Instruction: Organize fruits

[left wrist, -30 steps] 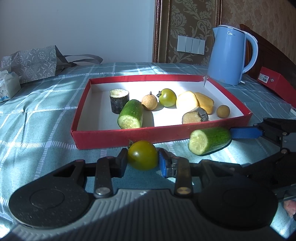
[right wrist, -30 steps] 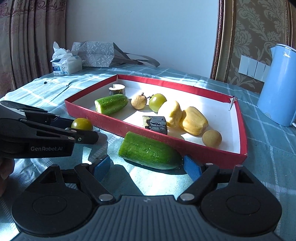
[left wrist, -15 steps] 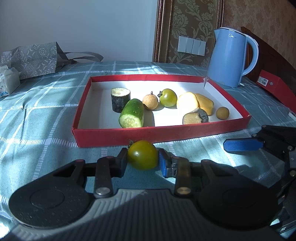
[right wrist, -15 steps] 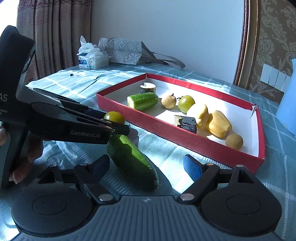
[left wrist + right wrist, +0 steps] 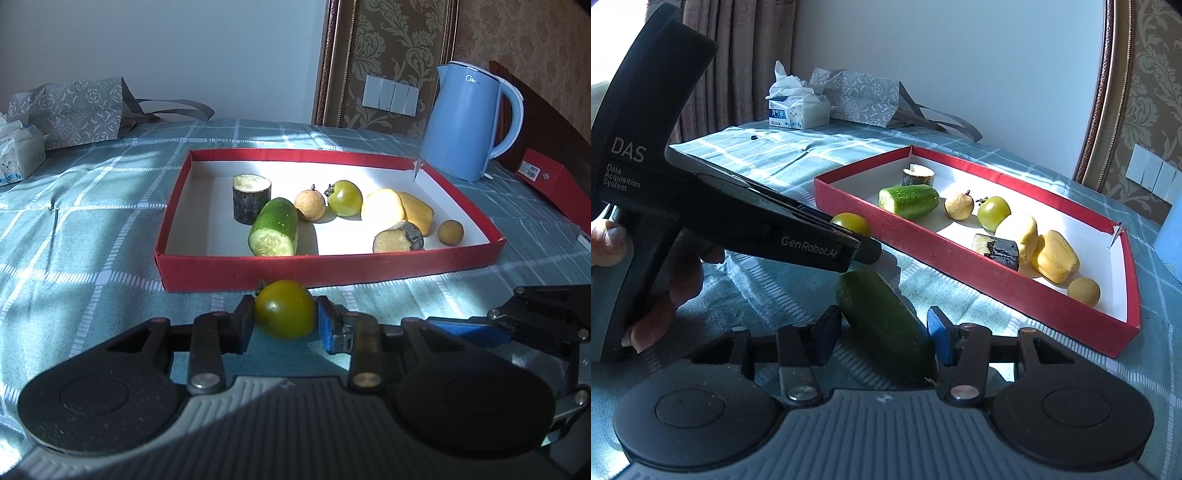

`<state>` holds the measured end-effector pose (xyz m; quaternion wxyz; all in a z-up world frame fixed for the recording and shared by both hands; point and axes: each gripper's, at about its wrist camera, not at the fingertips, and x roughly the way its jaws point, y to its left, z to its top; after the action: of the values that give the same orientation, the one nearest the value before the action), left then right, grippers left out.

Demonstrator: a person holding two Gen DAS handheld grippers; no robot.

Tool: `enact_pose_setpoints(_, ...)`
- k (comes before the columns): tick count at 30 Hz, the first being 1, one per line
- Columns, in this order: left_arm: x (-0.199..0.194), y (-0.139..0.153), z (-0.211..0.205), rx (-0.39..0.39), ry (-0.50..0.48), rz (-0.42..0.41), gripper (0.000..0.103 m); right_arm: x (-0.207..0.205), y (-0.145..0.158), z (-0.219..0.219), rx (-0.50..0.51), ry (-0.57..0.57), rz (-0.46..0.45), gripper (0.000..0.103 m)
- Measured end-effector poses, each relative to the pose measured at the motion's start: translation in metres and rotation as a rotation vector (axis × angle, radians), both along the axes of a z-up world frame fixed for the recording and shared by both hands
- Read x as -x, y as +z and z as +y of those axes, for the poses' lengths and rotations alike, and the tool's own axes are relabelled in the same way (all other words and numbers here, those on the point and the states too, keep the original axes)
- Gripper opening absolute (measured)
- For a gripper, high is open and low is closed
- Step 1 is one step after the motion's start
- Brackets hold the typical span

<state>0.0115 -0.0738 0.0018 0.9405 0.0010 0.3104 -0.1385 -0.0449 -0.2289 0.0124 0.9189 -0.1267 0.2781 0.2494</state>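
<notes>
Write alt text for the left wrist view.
The left gripper pinches a green tomato between its fingers, just short of a red tray holding cucumber pieces, another green tomato and yellow fruit. A blue kettle stands behind.

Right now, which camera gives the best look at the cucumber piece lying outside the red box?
The right wrist view: the loose cucumber piece lies lengthwise between the right gripper fingers, most of it showing. The left wrist view doesn't show it at all; there you see only the left gripper clamped on a green tomato.
</notes>
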Motion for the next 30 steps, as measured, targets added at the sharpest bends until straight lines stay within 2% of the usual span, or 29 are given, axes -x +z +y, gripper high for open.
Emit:
enact_pose_setpoints(6, 0.001, 0.0, -0.001, -0.015, -0.001, -0.007, 0.032, 0.006, 0.0, -0.005, -0.035, -0.151, -0.03, 0.032)
enact_pose_setpoints(9, 0.001, -0.001, -0.003, -0.024, -0.002, -0.011, 0.032, 0.003, 0.001, -0.007, -0.009, -0.246, -0.058, 0.031)
enact_pose_setpoints(17, 0.002, 0.0, -0.003, -0.027, -0.003, -0.011, 0.032, 0.0, 0.0, -0.004, 0.01, -0.289, -0.046, 0.031)
enact_pose_setpoints(25, 0.002, -0.001, -0.003, -0.029, -0.003, -0.012, 0.032, 0.001, 0.003, -0.014, -0.104, -0.377, -0.057, 0.031)
enact_pose_setpoints(30, 0.002, -0.001, -0.003, -0.036, -0.004, -0.015, 0.032, 0.013, 0.009, -0.025, -0.201, -0.423, -0.127, 0.031)
